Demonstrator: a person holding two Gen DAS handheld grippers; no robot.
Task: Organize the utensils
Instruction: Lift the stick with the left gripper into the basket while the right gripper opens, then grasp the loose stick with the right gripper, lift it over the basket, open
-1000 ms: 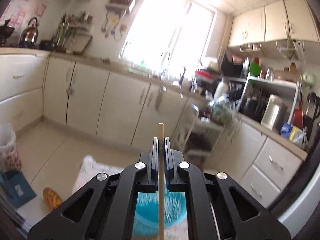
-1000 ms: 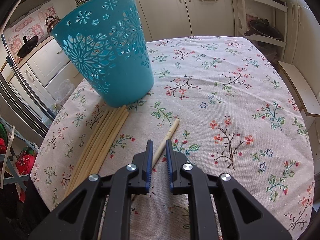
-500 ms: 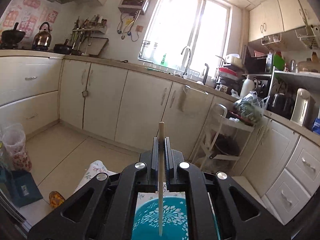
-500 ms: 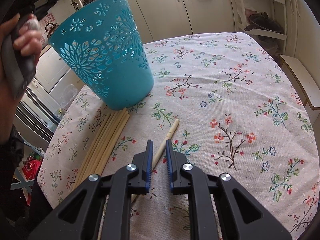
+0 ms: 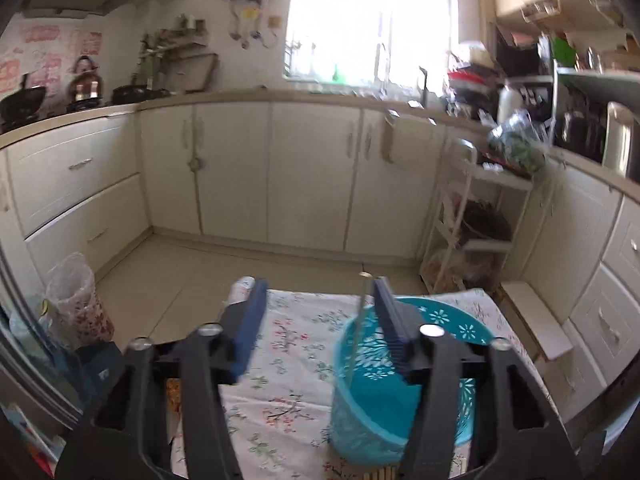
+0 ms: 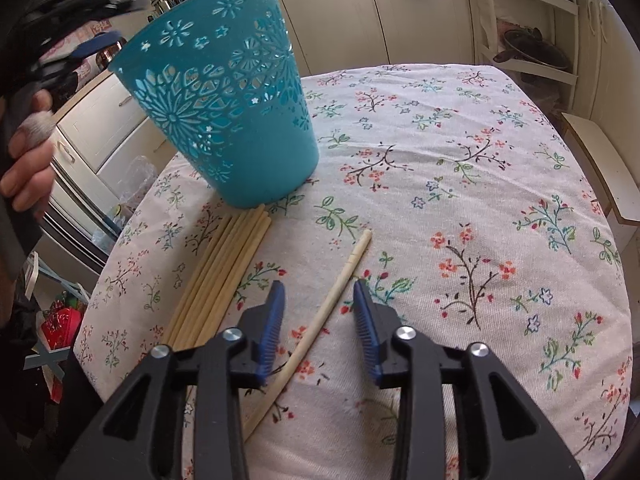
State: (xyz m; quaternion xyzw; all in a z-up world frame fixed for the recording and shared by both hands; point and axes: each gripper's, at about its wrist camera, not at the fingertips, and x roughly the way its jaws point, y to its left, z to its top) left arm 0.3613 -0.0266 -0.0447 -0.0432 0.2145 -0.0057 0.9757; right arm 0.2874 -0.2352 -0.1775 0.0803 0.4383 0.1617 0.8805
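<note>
A teal cut-out basket (image 6: 228,112) stands on the flowered tablecloth (image 6: 460,152). In the left wrist view my left gripper (image 5: 318,296) hovers over the basket (image 5: 400,408), its jaws opening. A pale chopstick (image 5: 356,328) has left the pads and stands loose in the basket beside the right finger. My right gripper (image 6: 319,292) sits low over the cloth with its jaws opening. A single chopstick (image 6: 352,260) lies between them, untouched by the pads. A bundle of several chopsticks (image 6: 224,276) lies to its left, against the basket's foot.
A hand (image 6: 28,160) holds the left gripper at the top left of the right wrist view. The table's rounded edge (image 6: 120,248) drops off to the left. A white rack (image 5: 472,240) and cream cabinets (image 5: 312,176) stand beyond the table.
The left gripper sank toward the basket and opened, letting go of the chopstick, which now stands in the basket. The right gripper's jaws widened around the chopstick lying on the cloth.
</note>
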